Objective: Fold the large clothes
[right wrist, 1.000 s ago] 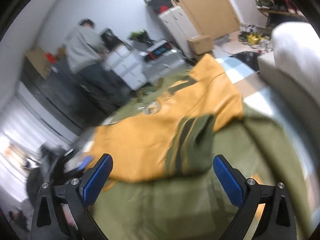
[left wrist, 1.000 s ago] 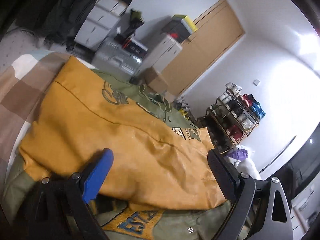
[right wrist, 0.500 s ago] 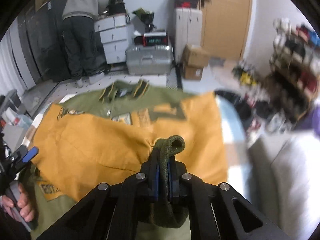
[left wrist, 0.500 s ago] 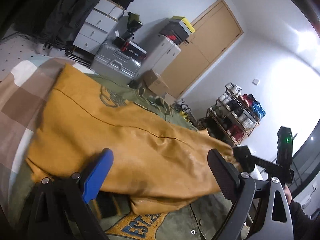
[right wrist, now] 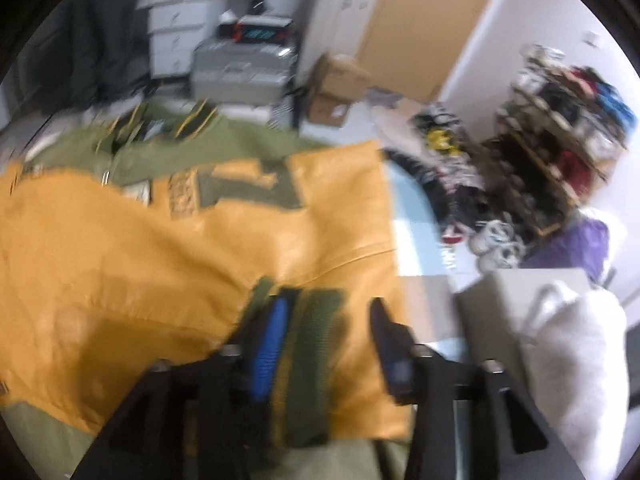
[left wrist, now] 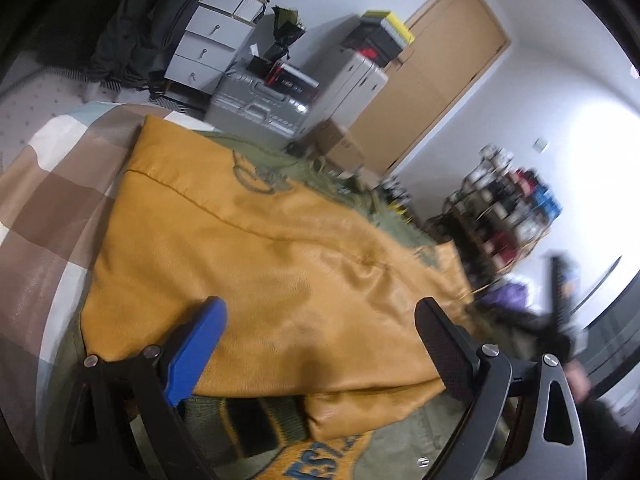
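Note:
A large olive-green jacket (left wrist: 276, 168) (right wrist: 168, 152) with mustard-yellow sleeves lies spread on the bed. One yellow sleeve (left wrist: 256, 280) is folded across the body. My left gripper (left wrist: 320, 336) hangs open just above that sleeve, nothing between its fingers. In the blurred right wrist view the other yellow sleeve (right wrist: 160, 248) lies over the jacket. Its dark green ribbed cuff (right wrist: 316, 344) sits between the fingers of my right gripper (right wrist: 328, 332), whose jaws are opening. The blue pad is beside the cuff and the black pad stands clear of it.
A checked brown and white bedspread (left wrist: 44, 184) shows at the left edge. Beyond the bed stand white drawers (left wrist: 208, 52), a silver case (left wrist: 256, 104), cardboard boxes (left wrist: 340, 148), a wooden door (left wrist: 436, 72) and a shoe rack (right wrist: 560, 128). A white bundle (right wrist: 576, 344) lies at the right.
My right gripper shut on the sleeve's green cuff, carried it across the jacket, and now its jaws have parted around it. The left gripper stayed open and barely shifted.

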